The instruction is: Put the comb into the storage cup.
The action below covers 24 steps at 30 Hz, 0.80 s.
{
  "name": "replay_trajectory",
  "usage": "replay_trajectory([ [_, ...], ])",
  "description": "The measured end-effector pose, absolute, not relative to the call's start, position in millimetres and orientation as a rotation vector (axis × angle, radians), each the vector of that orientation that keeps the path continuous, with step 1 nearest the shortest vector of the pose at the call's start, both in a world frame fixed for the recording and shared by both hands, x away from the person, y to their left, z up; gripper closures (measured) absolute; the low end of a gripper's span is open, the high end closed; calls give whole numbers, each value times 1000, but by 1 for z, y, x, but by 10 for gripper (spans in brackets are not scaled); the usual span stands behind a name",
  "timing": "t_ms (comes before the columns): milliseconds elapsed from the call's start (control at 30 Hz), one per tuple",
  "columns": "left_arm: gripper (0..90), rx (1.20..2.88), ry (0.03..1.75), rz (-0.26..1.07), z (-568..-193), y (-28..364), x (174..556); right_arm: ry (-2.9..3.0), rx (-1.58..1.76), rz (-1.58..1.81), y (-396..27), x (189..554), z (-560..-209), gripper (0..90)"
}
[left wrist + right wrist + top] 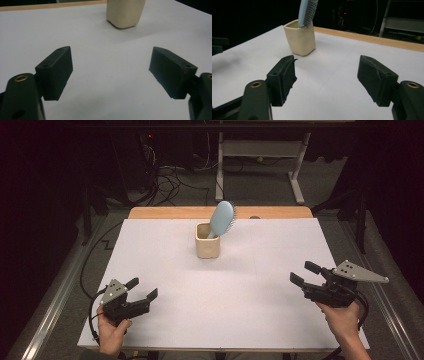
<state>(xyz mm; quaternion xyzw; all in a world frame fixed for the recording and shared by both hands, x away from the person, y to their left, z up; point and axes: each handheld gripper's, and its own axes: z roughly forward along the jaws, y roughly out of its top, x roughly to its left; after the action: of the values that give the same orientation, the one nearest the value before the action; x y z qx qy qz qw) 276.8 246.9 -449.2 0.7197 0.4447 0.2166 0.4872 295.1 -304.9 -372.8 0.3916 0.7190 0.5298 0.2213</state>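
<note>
Both tongs, left [141, 288] and right [305, 273], gape empty, well short of cup [208, 240]. Brush [221, 218] leans out of cup; a clumsy grab could tip both over.

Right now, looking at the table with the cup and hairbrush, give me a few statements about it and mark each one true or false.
1. The light blue plastic hairbrush stands in the cream square cup. True.
2. The cup lies tipped on its side. False: it stands upright on the white table sheet.
3. The right gripper holds the hairbrush. False: its jaws are open and hold nothing, well apart from the cup.
4. The left gripper has open jaws with nothing between them. True.
5. The brush head leans out past the cup's rim. True.
</note>
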Motion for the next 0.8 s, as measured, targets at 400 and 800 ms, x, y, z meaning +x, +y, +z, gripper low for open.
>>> replay_trajectory([
  [400, 198, 1748, 1086, 520, -450, 247, 277, 1985, 1148, 1436, -313, 291, -395, 317],
  [800, 193, 1731, 1085, 525, -450, 249, 276, 1984, 1170, 1414, -316, 290, -411, 300],
])
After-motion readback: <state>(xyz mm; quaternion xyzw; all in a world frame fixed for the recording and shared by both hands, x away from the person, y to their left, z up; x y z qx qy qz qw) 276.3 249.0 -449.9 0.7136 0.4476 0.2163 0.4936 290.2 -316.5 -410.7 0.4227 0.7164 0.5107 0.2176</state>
